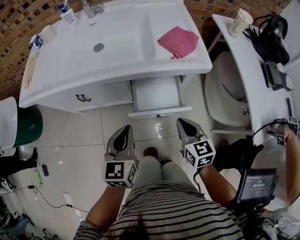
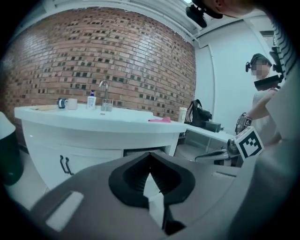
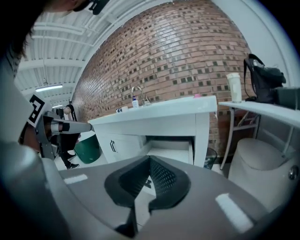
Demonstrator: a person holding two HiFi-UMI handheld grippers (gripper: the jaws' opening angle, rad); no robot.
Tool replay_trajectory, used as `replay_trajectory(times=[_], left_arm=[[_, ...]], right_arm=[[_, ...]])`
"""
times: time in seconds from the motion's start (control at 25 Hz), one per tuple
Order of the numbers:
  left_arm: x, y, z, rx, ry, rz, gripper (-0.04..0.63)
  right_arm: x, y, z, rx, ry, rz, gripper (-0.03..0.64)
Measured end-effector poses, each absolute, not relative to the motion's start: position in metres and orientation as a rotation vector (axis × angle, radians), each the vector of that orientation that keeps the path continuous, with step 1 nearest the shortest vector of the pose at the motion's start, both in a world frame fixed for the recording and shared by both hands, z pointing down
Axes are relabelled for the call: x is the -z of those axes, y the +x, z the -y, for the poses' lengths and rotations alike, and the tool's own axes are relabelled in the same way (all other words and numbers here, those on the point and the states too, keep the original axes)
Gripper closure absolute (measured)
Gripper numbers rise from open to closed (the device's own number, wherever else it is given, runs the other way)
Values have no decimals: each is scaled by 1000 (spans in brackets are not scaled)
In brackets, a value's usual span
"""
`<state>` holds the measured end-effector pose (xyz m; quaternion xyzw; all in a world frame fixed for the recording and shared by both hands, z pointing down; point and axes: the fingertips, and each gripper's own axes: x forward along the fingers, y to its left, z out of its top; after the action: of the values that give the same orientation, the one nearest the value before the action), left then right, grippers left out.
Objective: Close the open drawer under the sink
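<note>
The white drawer stands pulled out under the right half of the white sink cabinet; its front panel faces me. Both grippers hang in front of it, apart from it. My left gripper is below and left of the panel, jaws shut on nothing. My right gripper is just right of the panel's corner, also shut and empty. In the left gripper view the shut gripper hides most of the drawer. In the right gripper view the drawer shows above the shut gripper.
A pink cloth lies on the sink top near the tap. Left of the open drawer is a shut drawer with a black handle. A toilet stands right, a green bin left. Another person stands at right.
</note>
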<state>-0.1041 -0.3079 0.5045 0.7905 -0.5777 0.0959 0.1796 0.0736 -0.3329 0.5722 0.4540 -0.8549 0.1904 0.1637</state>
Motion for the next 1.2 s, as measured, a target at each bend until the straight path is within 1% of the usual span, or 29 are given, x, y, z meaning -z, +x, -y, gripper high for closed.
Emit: replay_trajectory(times=[0.16,0.32,0.8,1.2], left_arm=[[-554,-109,308,-300,2200,1631,581],[-570,-115,305,-312,2176,1630,581],[-575,-128,318,-301,2113,1653,581],[-575,-134,332,-321,2073,1675,581]], right_arm=[[-627,69,344,-546,1299,2417,617],[-649,68,350,-535,1316,2393,617],[-656,63,384,-458,1356,2369,617],[-655,57,444,-424,1356,2377,617]])
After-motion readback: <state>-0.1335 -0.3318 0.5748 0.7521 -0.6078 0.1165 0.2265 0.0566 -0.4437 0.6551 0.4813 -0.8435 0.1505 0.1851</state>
